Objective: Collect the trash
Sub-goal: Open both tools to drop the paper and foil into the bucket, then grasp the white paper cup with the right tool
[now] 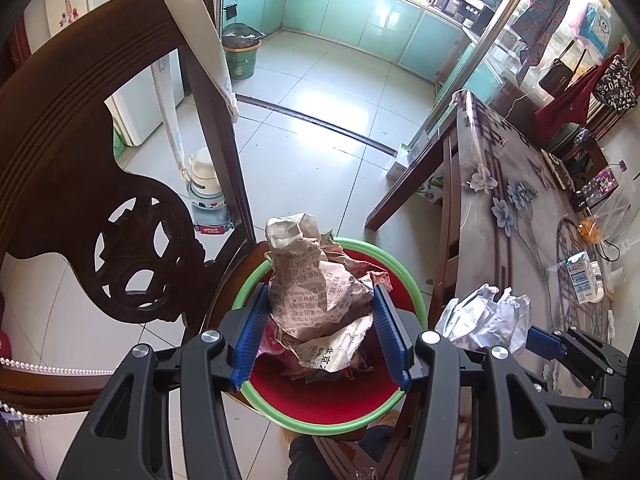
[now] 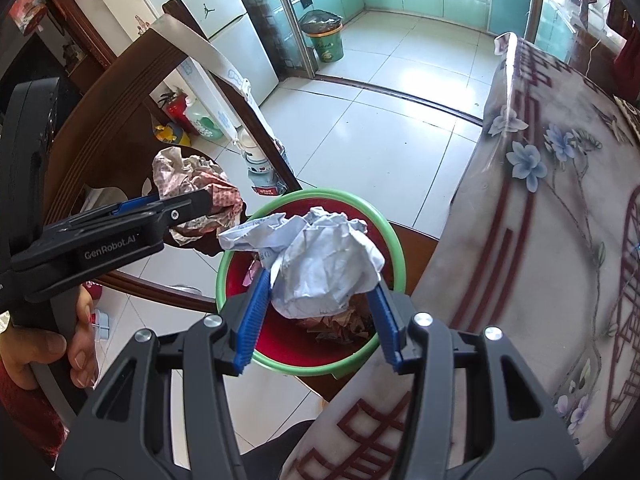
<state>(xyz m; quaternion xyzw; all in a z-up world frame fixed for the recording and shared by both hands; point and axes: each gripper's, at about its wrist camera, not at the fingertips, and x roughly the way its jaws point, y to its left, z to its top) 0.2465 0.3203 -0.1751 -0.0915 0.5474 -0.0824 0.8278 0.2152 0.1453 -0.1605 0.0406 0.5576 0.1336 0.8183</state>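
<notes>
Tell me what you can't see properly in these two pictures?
- Bottom of the red bin: left wrist view, hidden under the newspaper wad in the left gripper.
- Trash lower in the bin: right wrist view, mostly covered by the white paper wad in the right gripper.
- Milk carton print: left wrist view, too small.
- Person: only a hand, cut off by the edge.

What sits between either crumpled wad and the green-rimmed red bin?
Nothing visible. The left tool holds the crumpled brown newspaper wad and the right tool holds the crumpled white paper wad, both directly over the open green-rimmed red plastic bin, which already holds scraps.
</notes>
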